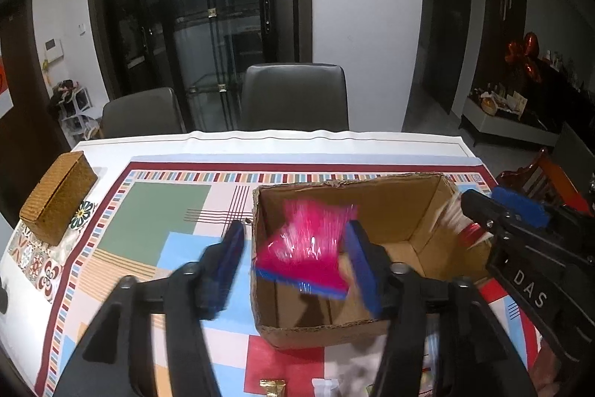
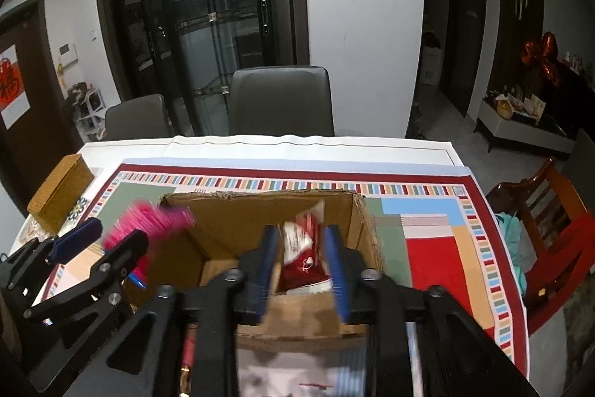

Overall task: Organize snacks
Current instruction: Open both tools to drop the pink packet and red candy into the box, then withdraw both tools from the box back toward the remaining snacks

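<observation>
Both grippers (image 1: 293, 263) (image 2: 303, 266) over the box (image 1: 372, 326)

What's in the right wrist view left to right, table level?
Woven box → left gripper → pink packet → red packet between the right gripper's jaws over the cardboard box → wooden chair.

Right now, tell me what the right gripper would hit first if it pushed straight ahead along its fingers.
Probably the red snack packet, which sits between the right gripper's open fingers over the cardboard box. Past it comes the box's inside, floor or far wall; blur leaves depth unclear.
</observation>
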Demonstrator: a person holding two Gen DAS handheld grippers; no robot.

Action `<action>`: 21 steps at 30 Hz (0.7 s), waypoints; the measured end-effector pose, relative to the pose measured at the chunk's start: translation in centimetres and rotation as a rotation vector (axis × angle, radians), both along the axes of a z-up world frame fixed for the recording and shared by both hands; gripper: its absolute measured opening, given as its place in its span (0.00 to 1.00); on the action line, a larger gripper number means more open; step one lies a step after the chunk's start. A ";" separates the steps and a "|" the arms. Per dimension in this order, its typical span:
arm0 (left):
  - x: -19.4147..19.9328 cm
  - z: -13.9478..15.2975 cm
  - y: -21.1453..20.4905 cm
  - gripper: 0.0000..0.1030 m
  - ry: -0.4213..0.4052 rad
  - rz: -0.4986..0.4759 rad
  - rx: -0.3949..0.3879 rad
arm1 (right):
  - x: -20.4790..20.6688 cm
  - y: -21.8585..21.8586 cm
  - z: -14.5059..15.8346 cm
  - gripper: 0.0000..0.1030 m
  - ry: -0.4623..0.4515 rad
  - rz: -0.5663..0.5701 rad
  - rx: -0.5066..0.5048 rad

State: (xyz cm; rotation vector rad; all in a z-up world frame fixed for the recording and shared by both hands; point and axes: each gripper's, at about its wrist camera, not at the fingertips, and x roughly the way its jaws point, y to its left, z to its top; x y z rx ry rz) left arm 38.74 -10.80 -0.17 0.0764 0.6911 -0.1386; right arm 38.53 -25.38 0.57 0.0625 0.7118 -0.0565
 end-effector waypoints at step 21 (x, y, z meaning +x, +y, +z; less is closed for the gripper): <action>-1.7 1.9 2.9 0.97 -0.080 0.066 -0.001 | -2.6 -0.1 1.8 0.85 -0.090 -0.071 -0.070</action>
